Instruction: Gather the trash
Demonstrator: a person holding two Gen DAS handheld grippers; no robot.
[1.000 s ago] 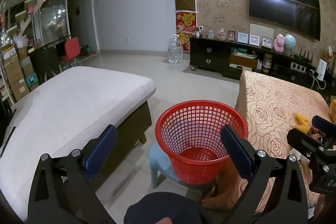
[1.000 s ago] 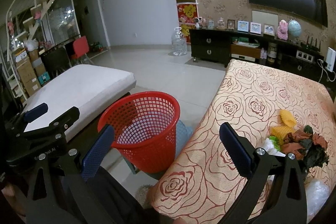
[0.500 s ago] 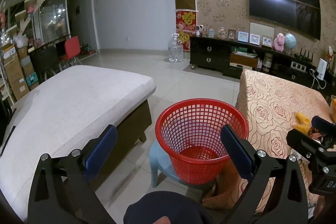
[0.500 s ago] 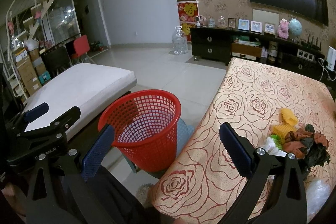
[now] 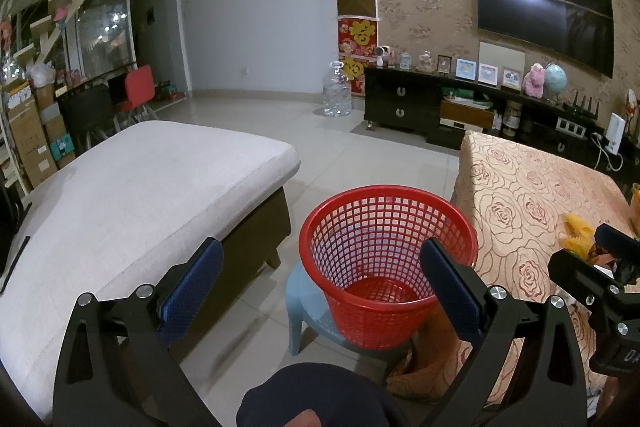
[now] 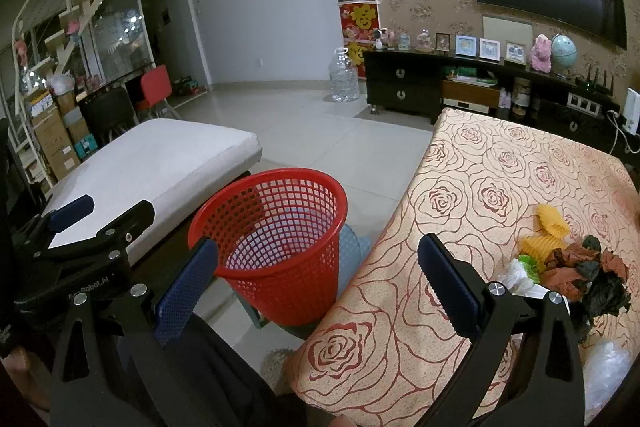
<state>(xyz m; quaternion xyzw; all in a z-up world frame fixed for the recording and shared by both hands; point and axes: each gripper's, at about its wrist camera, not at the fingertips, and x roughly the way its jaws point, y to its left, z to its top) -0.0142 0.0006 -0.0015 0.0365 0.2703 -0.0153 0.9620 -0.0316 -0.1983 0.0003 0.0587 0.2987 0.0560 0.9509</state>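
Over the last second almost nothing changes: my left gripper (image 5: 320, 287) and right gripper (image 6: 316, 275) stay spread wide and empty, so I judge collecting hasn't started. The trash pile (image 6: 568, 263), crumpled yellow, red-brown, black and white scraps, sits at the right of the frame on the rose-patterned table (image 6: 480, 195), with the empty red basket (image 6: 276, 243) lower centre beside it.

We are in the living room of a home: a large television (image 5: 544, 23) hangs on floral wallpaper above a long dark media cabinet (image 5: 436, 107) lined with framed photos (image 5: 476, 71), a pink plush toy (image 5: 534, 79) and a small globe (image 5: 556, 79). A pale cushioned daybed (image 5: 132, 187) stands on the glossy tiled floor (image 5: 320, 147) beside a table under a rose-patterned cloth (image 6: 500, 179). At the far left we see an open staircase (image 5: 68, 3), stacked cardboard boxes (image 5: 30, 135) and a red chair (image 5: 138, 91).
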